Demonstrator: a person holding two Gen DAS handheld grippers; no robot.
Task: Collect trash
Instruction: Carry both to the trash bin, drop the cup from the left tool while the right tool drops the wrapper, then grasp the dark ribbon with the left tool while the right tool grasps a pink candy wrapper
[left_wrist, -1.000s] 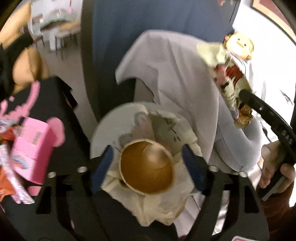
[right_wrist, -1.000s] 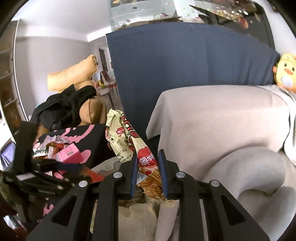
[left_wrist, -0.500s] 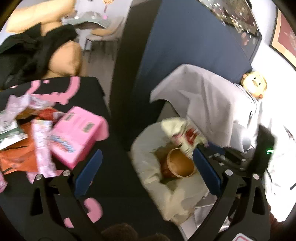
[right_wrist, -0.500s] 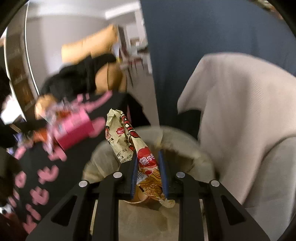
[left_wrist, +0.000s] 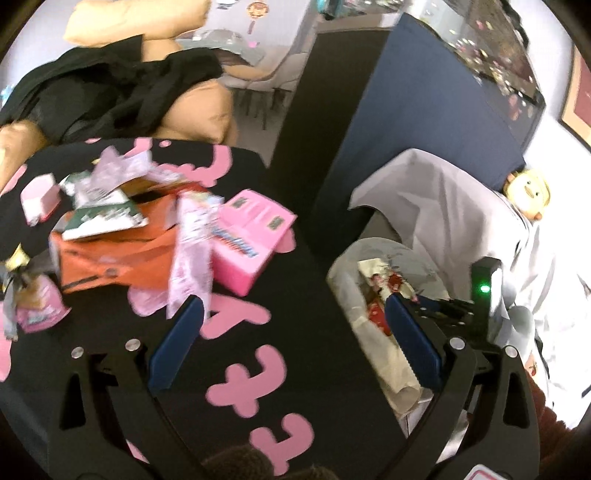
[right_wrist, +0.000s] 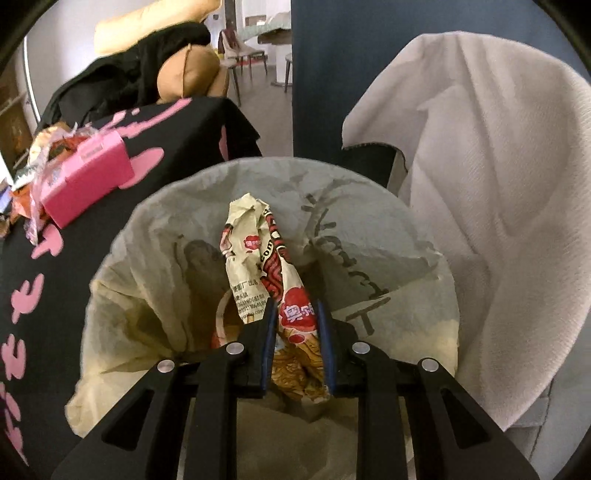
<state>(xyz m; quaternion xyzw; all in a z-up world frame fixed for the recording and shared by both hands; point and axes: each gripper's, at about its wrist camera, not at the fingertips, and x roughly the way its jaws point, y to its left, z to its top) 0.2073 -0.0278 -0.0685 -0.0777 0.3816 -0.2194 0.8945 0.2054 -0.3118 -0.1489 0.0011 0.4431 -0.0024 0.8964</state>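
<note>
The snack wrapper (right_wrist: 280, 280) is clamped in the right hand-held gripper (right_wrist: 293, 325) over the lined trash bin (right_wrist: 155, 229), while the left hand-held gripper (left_wrist: 291, 339) gapes empty above the desk (left_wrist: 295, 369).

Grey blanket (right_wrist: 491, 177) draped over chair, yellow plush duck (left_wrist: 528, 190), black clothing (left_wrist: 110, 88) on tan cushions (left_wrist: 195, 110)

A lived-in home, likely a living room; tan sofa cushions (left_wrist: 199, 107) draped with black clothing (left_wrist: 110, 88) fill the upper left; dining chairs (right_wrist: 240, 55) and a table stand in a farther room at upper centre; a framed picture (left_wrist: 578, 99) hangs at the right edge; a yellow plush toy (left_wrist: 528, 188) rests on a grey-covered seat (right_wrist: 480, 166).
</note>
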